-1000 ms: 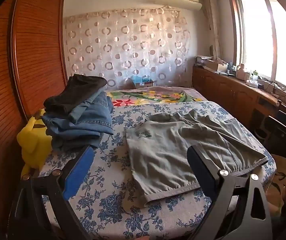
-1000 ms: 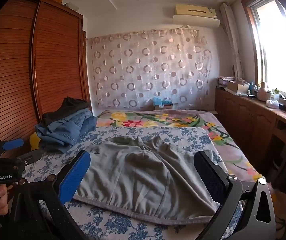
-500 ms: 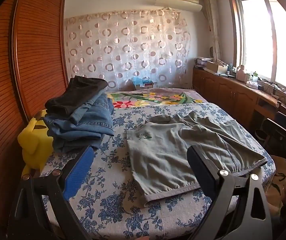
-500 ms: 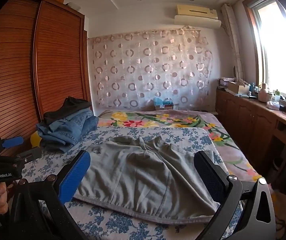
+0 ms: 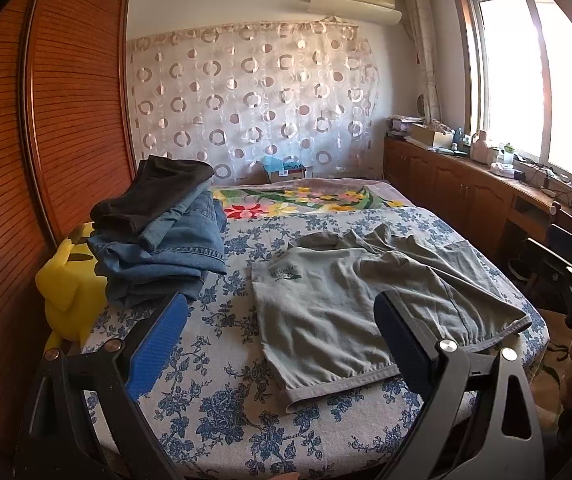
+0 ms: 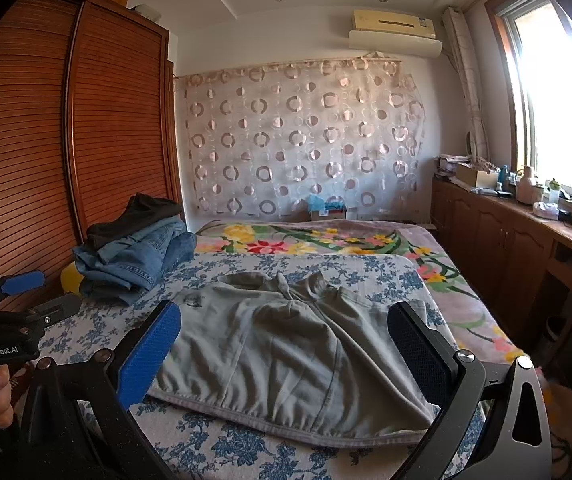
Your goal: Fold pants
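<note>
Grey-green pants (image 5: 366,300) lie spread flat on the blue-flowered bedspread (image 5: 213,392), waistband toward the near edge; they also show in the right wrist view (image 6: 286,352). My left gripper (image 5: 279,344) is open and empty, held above the near edge, left of the pants. My right gripper (image 6: 286,352) is open and empty, held above the waistband. The left gripper's body also shows at the left of the right wrist view (image 6: 5,320).
A pile of folded jeans and dark trousers (image 5: 157,236) sits at the bed's left. A yellow plush toy (image 5: 69,288) lies beside it by the wooden wardrobe (image 5: 45,120). A flowered blanket (image 5: 298,200) covers the far bed. Wooden cabinets (image 5: 466,192) line the right wall.
Both grippers have drawn back and risen slightly, so the bed looks a little farther off. The pants have not moved.
</note>
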A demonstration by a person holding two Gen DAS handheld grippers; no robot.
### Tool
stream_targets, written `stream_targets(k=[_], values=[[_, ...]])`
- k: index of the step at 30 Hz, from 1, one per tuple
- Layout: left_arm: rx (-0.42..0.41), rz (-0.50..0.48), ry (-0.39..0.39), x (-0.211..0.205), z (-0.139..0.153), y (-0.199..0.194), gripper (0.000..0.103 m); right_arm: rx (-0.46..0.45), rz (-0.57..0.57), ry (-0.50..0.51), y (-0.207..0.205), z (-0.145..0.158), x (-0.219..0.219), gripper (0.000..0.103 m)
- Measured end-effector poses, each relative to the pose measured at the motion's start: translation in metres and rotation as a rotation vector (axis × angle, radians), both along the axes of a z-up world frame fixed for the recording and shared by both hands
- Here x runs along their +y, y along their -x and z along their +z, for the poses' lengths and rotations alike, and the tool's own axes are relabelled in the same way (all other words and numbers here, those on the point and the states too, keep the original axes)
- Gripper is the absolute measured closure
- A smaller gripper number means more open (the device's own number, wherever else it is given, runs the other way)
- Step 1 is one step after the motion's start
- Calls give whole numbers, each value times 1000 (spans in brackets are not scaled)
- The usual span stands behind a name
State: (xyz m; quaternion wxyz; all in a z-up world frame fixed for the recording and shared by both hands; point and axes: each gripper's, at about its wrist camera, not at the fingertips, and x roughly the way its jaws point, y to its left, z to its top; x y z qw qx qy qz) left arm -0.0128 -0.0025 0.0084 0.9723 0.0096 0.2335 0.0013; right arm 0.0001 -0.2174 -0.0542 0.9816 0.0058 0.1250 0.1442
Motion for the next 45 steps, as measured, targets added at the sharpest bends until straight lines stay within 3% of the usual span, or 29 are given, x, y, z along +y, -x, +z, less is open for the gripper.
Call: stream_targets(k=[45], values=[[-8, 0, -4, -1, 2, 3, 8, 0, 0, -1, 0, 0, 0, 0]])
